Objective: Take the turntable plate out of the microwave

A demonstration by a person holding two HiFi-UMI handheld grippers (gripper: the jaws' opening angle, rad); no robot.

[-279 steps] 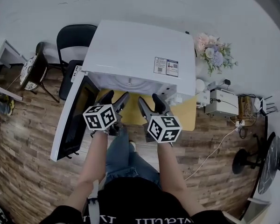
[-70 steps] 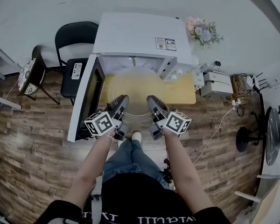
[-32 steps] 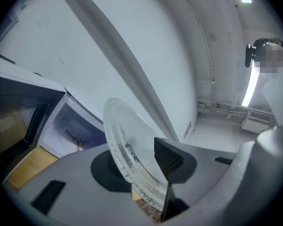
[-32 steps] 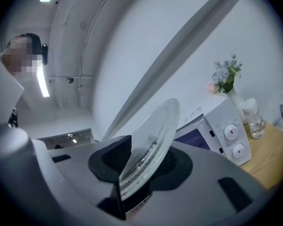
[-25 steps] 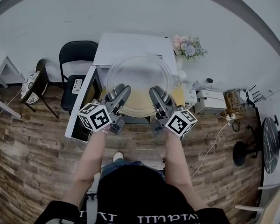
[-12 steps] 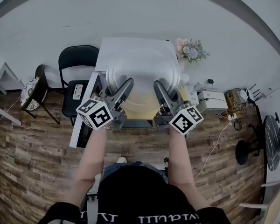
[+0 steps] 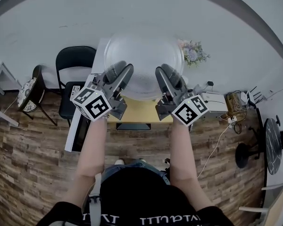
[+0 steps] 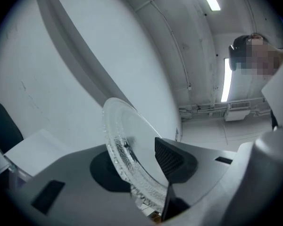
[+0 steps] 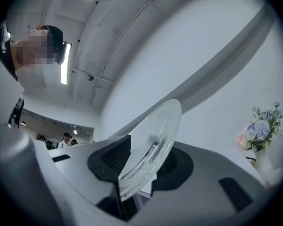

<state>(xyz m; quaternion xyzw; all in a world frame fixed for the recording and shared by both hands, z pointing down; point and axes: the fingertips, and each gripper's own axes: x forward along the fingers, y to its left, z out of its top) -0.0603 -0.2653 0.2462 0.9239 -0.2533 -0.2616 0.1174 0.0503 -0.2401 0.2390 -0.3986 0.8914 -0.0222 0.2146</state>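
Raised high in the head view is the clear glass turntable plate, outside the white microwave, which it largely hides. My left gripper is shut on the plate's near left rim and my right gripper on its near right rim. Seen along the left gripper's jaws, the ribbed plate rim runs edge-on through my left gripper, pressed by both pads. In the right gripper view the plate stands tilted in my right gripper, clamped the same way.
The microwave's door hangs open at the left over a yellow table. A black chair stands at the left, and a flower vase and a white device at the right. The floor is wood.
Both grippers have risen together with the plate, which now sits higher and larger in the head view and covers more of the microwave. Both grips are unchanged.
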